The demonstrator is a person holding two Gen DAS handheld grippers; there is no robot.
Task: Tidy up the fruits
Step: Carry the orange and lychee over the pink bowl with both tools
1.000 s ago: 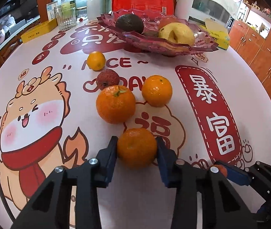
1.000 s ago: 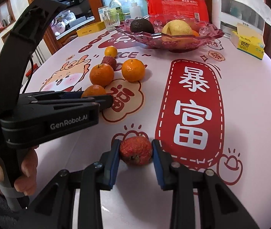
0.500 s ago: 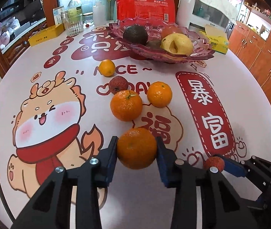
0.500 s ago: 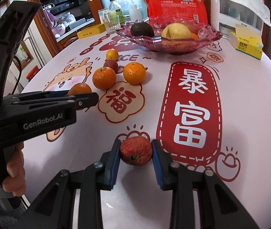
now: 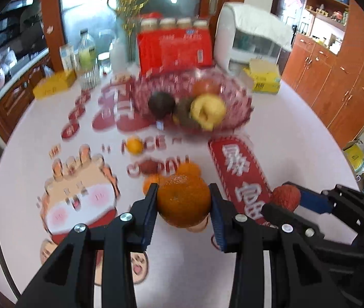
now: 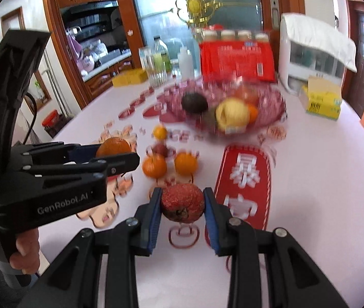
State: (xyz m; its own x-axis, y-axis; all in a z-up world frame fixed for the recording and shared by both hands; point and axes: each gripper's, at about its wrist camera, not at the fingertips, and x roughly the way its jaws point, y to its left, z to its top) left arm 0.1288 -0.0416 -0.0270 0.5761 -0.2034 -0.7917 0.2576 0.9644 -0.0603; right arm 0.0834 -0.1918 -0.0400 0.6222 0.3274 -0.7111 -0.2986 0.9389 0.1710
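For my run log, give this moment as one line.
left gripper: shut on orange | right gripper: shut on lychee | both off table | bowl ahead

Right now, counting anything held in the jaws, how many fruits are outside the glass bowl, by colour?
Orange: 4, the held orange in the left gripper and three loose oranges
Red: 2, the held red fruit in the right gripper and one loose red fruit
Total: 6

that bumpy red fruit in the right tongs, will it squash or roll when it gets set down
The red fruit looks small and rough-skinned, so the right tongs, shut on its sides, probably hold it without slipping. It is roundish, so on the flat tablecloth it would likely roll. Its thin-looking skin may dent under a harder squeeze.
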